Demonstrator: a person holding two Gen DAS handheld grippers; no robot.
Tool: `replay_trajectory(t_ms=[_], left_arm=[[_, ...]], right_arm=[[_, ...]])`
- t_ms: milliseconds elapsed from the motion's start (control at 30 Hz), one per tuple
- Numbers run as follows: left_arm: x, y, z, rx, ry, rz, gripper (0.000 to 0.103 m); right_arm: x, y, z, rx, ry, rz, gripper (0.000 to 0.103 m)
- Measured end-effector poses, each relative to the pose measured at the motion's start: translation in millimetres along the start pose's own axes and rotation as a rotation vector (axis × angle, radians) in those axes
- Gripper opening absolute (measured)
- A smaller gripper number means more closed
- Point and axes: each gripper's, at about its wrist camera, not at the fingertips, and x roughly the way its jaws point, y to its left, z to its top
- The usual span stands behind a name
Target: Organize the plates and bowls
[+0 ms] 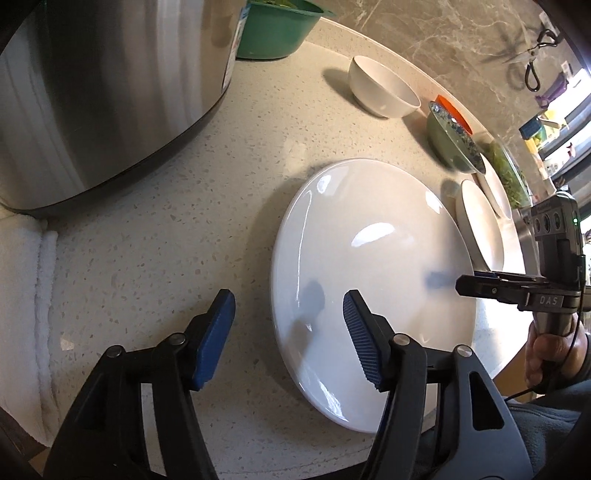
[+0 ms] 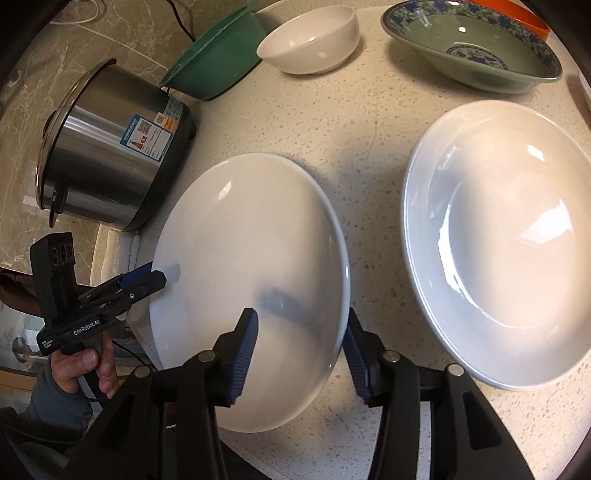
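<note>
Speckled countertop (image 2: pixel 369 122) bearing dishes and a cooker. Large white plate (image 2: pixel 255 266) lying flat near the front edge, between the two grippers. Left gripper (image 1: pixel 288 314) with blue pads apart, straddling the plate's left rim without pressing it: one finger over bare counter, the other above the plate. Right gripper (image 2: pixel 301 328) likewise parted, astride the plate's right rim, nothing clamped. Each gripper held in a person's hand (image 2: pixel 86 369).

Surroundings: steel rice cooker (image 2: pixel 110 155) standing just left of the plate, crowding that side; folded white towel (image 1: pixel 26 295) beside the cooker's base. Green plastic basin (image 2: pixel 218 59) behind the cooker, tilted. Small white bowl (image 2: pixel 310 40) upright at the back. Green bowl with blue patterned rim (image 2: pixel 476 48) to its right, an orange vessel (image 2: pixel 517 14) partly hidden behind it. Deep white plate (image 2: pixel 502 251) just right of the large plate, not touching.

Counts: white plates, two clearly seen; white bowls, one; patterned bowls, one; basins, one; cookers, one; grippers, two.
</note>
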Motion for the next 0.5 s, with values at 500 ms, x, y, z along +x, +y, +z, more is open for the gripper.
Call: replay_trajectory(t_ms=[500], left_arm=[[-50.3, -104.1, 30.3, 0.082, -0.115, -0.214, 0.073]], right_arm=[[-108.4, -45.0, -41.1, 0.097, -0.214, 0.132, 0.064]])
